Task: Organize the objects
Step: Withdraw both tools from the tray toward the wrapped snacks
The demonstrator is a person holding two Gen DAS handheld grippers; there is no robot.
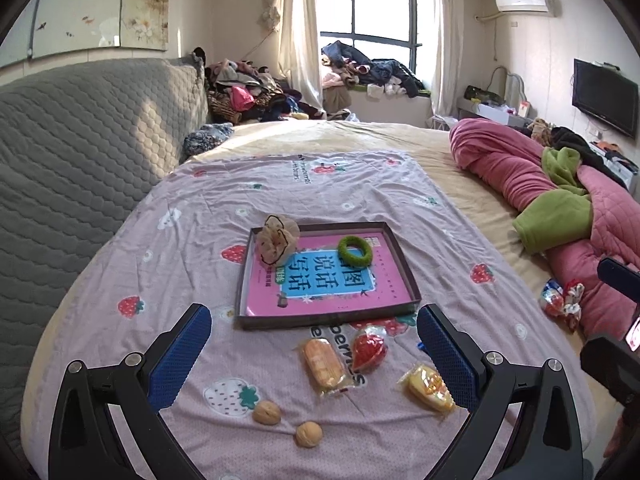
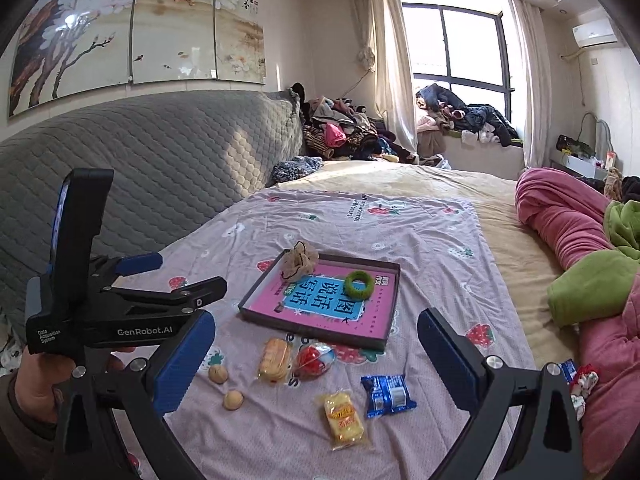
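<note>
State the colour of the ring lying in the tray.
The ring is green; the left wrist view shows it best.

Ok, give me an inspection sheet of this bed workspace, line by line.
Surface: pink strawberry-print sheet spread over a bed.
Job's things: dark shallow tray holding a pink book, green fuzzy ring and beige fabric scrunchie; in front of it lie two walnuts, three clear-wrapped snacks and a blue snack packet.
Clutter: rolled pink quilt, clothes pile.
Grippers: left gripper open, empty; right gripper open, empty.
Cables: nothing seen.
Surroundings: grey quilted headboard, window.
</note>
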